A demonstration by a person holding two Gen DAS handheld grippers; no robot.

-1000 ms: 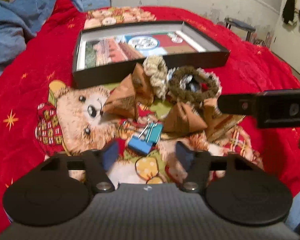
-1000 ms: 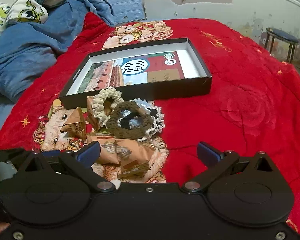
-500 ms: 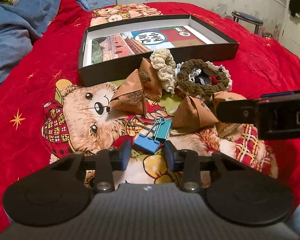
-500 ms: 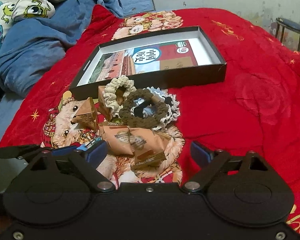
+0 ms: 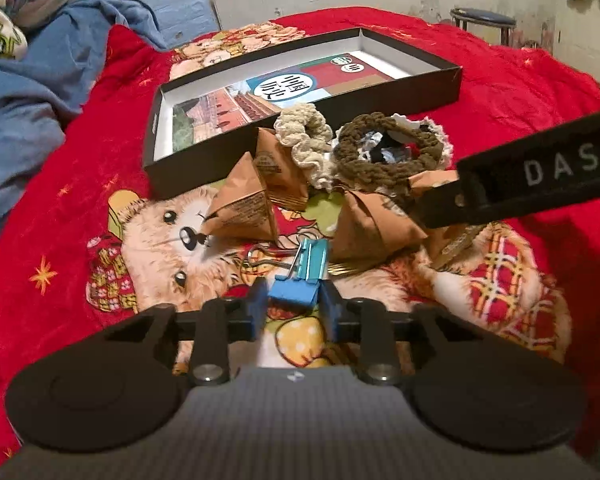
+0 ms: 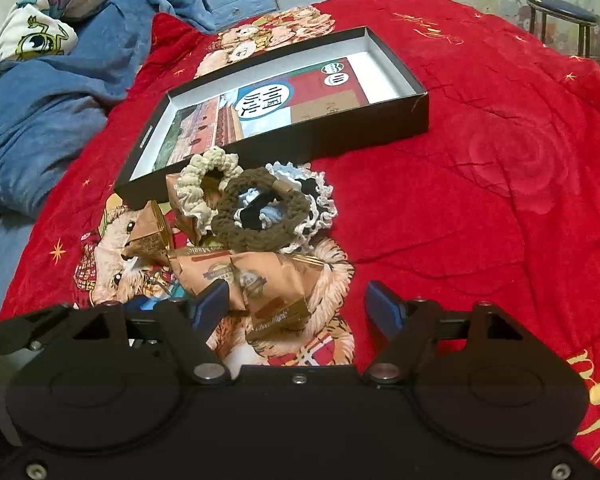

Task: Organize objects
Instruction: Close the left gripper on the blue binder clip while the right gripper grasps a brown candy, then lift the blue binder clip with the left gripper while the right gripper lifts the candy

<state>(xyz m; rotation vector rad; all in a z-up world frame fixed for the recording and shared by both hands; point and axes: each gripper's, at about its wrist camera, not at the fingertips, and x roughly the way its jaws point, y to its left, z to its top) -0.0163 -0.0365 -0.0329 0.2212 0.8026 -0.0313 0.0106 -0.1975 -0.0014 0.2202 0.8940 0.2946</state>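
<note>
My left gripper [image 5: 294,306] is shut on a blue binder clip [image 5: 298,290] lying on the red bear blanket [image 5: 80,184]; a teal clip [image 5: 314,258] lies just beyond it. Brown snack packets [image 5: 244,208] and scrunchies, one cream [image 5: 304,136] and one brown [image 5: 384,152], are piled in front of the open black box [image 5: 300,80]. My right gripper [image 6: 298,310] is open above brown packets [image 6: 260,284], with the scrunchies [image 6: 256,216] and box [image 6: 284,104] beyond. The right gripper's finger crosses the left wrist view [image 5: 540,172].
A blue quilt and cartoon-print bedding [image 6: 40,80] are heaped at the left. A blue stool [image 6: 560,12] stands by the wall at the far right. Bare red blanket [image 6: 500,180] stretches to the right of the pile.
My left gripper has moved forward and closed its fingers on the blue binder clip. My right gripper has moved closer to the packets and stays open.
</note>
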